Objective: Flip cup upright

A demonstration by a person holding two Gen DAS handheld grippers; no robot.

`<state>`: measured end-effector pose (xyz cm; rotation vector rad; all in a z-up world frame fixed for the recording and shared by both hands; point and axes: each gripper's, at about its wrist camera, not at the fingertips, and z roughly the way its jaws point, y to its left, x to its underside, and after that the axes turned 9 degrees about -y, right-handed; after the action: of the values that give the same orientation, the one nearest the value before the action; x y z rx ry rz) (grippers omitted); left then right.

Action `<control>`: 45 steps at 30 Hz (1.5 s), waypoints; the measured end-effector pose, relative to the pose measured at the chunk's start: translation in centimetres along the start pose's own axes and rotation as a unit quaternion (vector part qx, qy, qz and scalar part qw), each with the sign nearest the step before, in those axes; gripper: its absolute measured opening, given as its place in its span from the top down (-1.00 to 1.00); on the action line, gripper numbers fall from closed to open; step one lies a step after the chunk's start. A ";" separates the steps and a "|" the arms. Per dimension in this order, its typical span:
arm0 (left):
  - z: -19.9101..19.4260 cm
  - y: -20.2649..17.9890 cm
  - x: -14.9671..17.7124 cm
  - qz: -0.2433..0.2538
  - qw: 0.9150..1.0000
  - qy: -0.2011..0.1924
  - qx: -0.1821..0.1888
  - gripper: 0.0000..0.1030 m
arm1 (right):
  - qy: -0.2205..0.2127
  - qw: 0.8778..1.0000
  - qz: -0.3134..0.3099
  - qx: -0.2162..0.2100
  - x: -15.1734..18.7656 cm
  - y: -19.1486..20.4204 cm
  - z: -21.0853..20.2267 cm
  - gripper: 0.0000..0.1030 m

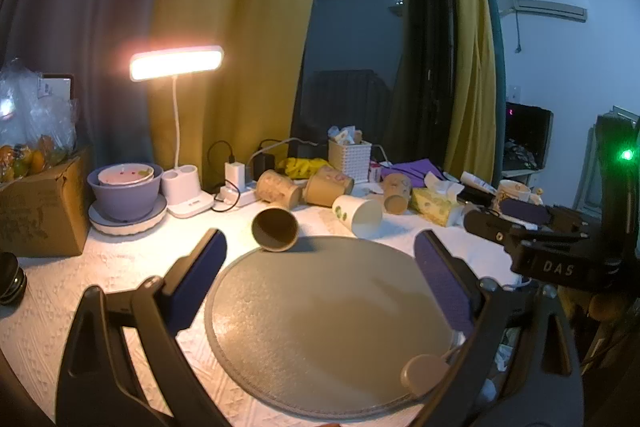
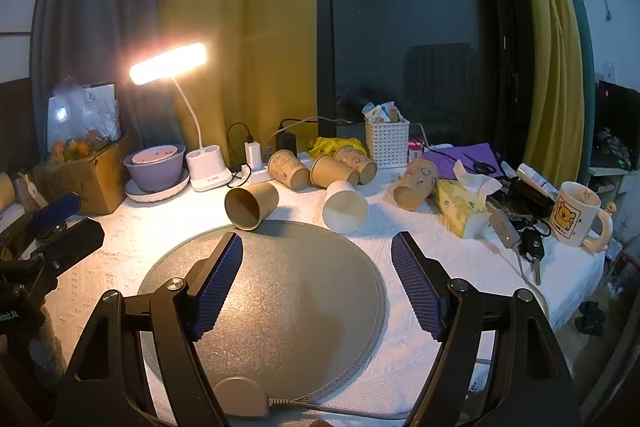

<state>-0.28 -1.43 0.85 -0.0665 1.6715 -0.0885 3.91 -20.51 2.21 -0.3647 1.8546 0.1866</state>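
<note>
Several paper cups lie on their sides on the white tablecloth behind a round grey mat [image 1: 320, 327] [image 2: 280, 299]. The nearest brown cup [image 1: 275, 228] [image 2: 251, 205] rests at the mat's far edge, mouth toward me. A white cup [image 1: 358, 215] [image 2: 344, 207] lies to its right. More brown cups [image 1: 280, 187] [image 2: 290, 169] lie farther back. My left gripper [image 1: 320, 247] is open and empty above the mat. My right gripper [image 2: 317, 247] is open and empty above the mat, and shows at the right in the left wrist view [image 1: 520, 223].
A lit desk lamp [image 2: 208, 171], a purple bowl on a plate [image 2: 156, 167], a cardboard box [image 2: 88, 171], a power strip with chargers [image 2: 256, 167], a white basket [image 2: 387, 143], a tissue box [image 2: 460, 207], keys [image 2: 532, 251] and a mug [image 2: 576, 213] crowd the table's back and right.
</note>
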 end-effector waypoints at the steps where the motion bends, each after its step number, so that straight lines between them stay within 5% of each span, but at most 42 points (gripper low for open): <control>1: 0.0 0.0 0.0 0.000 1.000 0.000 -0.001 -0.86 | -0.001 1.000 0.000 0.000 0.0 0.0 0.0 -0.55; 45: -0.2 -0.2 0.0 0.002 1.000 0.003 0.002 -0.86 | -0.003 1.000 0.003 -0.001 -0.1 -0.4 -0.1 -0.55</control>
<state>-0.43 -1.66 0.92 -0.0604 1.6768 -0.0900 3.96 -20.87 2.35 -0.3601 1.8507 0.1942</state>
